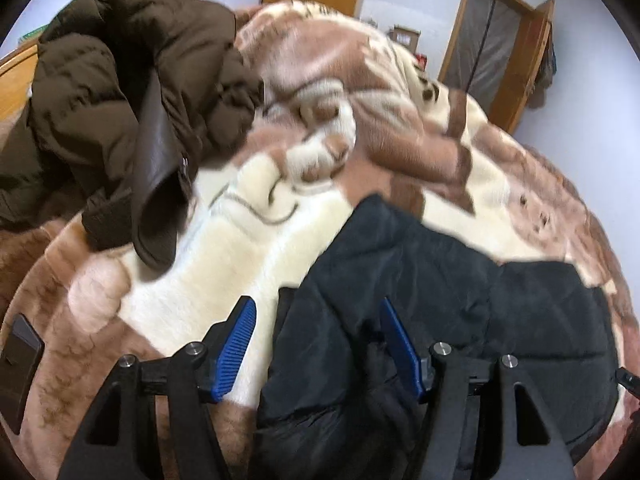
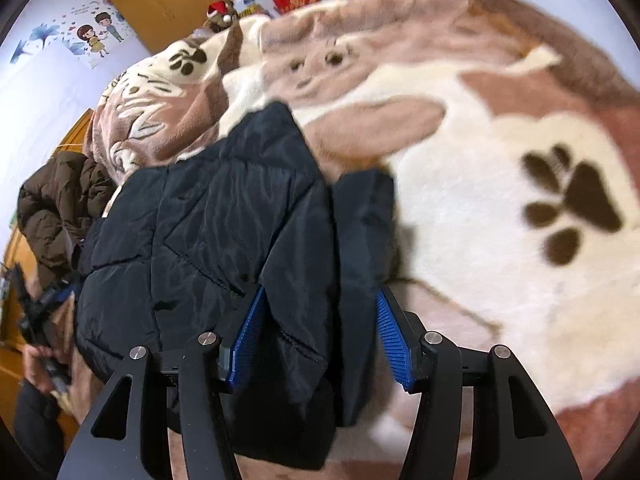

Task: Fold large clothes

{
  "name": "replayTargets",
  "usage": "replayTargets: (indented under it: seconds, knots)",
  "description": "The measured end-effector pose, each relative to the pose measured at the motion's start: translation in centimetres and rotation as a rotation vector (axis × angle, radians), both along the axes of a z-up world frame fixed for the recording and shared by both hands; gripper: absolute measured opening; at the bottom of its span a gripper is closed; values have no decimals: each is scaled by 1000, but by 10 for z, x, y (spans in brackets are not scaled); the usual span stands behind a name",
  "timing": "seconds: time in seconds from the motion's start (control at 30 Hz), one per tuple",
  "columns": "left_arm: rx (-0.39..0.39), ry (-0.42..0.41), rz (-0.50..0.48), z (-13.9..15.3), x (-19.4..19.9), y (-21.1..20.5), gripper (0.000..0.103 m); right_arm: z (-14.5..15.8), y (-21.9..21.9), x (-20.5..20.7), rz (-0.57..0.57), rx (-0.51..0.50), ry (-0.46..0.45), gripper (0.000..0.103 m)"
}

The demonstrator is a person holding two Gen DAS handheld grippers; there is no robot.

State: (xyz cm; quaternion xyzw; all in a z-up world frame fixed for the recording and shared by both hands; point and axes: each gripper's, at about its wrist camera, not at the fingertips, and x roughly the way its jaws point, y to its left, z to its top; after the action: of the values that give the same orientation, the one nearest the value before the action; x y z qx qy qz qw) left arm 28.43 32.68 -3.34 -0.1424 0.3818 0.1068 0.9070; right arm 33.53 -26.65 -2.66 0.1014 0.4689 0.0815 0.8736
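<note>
Two padded jackets are seen on the bed: one brown jacket and one black jacket. Two grippers are in use, each with two blue-padded fingers.

In the left wrist view, the brown jacket is heaped at the upper left of the bed, one cuffed sleeve hanging open toward the middle. The black jacket is spread flat at the lower right, well apart from the brown one. The left gripper is held with its fingers wide apart; the left finger is seen over the cream part of the blanket, while the right finger is partly sunk in the black fabric. A fold of the black jacket lies between the two fingers, but nothing is clamped.

In the right wrist view, the brown jacket is seen at the far left and the black jacket in the middle, quilted and folded over itself. The right gripper is likewise spread wide, with a thick fold of the black jacket lying between its fingers, unclamped.

The bed is covered by a plush blanket in cream and brown, printed with dark paw marks. Pale walls, a cartoon wall sticker, a wooden wardrobe and a wooden door frame are seen behind.
</note>
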Motion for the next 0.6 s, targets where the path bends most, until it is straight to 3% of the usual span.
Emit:
replayTargets:
  seconds: [0.07,0.17,0.27,0.37,0.6]
  knots:
    - [6,-15,-26,5,6,-7,66,13,5,-2,-11,-62,-70,56]
    - [44,4,-89,-3,26,-24,66,20,19,8,44,-52,-107,56]
    - [61,58,-103,-25,47,-33,66,8,38,26,96,-76,-84,53]
    - [51,51,-84,-37,54,-31,70,-13,45,40,119,-125,-35,48]
    - [39,47,-65,-26,43,-32,71,-7,32,29,102,-91,-34,48]
